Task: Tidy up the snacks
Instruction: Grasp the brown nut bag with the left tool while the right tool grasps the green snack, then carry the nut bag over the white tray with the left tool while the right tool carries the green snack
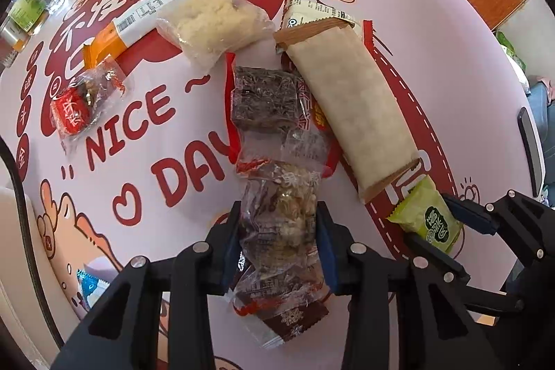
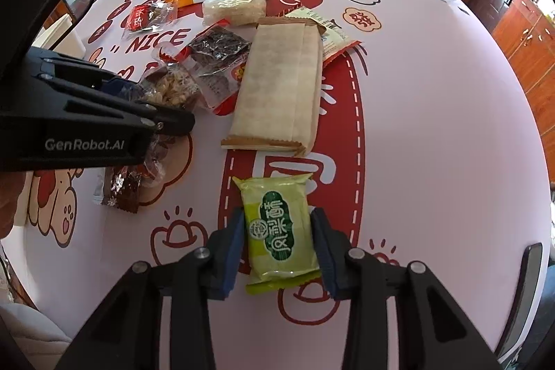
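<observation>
Tablecloth under both claws, each clamping snacks

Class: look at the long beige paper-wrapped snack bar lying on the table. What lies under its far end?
Under the far end of the long beige paper-wrapped bar lies a cream packet with black print and red-orange edge, poking out. How much of it sits beneath the bar is hidden.

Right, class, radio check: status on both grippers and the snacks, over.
Left gripper jaws closed on clear nut snack packet. Right gripper jaws around green pastry packet, touching it. Long beige packet lies just ahead.
</observation>
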`<state>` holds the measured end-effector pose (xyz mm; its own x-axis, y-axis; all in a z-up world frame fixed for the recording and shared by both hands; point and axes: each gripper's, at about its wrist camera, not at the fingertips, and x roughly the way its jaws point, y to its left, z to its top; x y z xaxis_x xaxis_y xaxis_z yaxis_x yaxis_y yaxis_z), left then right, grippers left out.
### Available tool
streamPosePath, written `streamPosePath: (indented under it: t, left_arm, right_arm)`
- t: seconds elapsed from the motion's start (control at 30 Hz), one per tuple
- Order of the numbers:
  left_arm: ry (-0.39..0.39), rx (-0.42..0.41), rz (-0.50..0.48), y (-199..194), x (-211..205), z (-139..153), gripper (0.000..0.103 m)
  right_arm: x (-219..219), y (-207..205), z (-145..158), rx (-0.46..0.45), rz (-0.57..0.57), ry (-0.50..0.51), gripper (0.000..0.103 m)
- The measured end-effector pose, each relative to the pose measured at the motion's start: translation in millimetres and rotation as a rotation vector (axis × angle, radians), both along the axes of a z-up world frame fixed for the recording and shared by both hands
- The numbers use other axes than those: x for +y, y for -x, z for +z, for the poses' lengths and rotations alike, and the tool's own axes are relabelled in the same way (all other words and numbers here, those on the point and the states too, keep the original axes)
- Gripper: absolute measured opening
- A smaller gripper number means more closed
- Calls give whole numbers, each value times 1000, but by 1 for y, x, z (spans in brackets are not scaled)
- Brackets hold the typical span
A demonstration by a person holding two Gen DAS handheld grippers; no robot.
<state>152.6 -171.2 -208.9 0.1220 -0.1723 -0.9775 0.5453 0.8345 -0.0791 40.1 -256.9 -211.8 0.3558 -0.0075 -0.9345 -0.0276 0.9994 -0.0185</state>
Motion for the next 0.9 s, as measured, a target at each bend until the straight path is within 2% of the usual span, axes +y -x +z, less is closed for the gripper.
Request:
streamPosePath:
  t: [0.27,0.57,0.73,0.9]
  left_arm:
    - [36,-27,-27,26,22,29,37]
    - [100,-72,-71,62,47,73,37]
    - [137,-128,-40,78,90,108,37]
    - [167,-188,33,87,160,141,37]
  right_arm:
    - [12,14,12,-6,-27,-3,37]
    - [44,31,44,-57,-43,23,37]
    - [76,38,63,-78,-36,11,37]
    - [124,40,81,-102,2,-3,37]
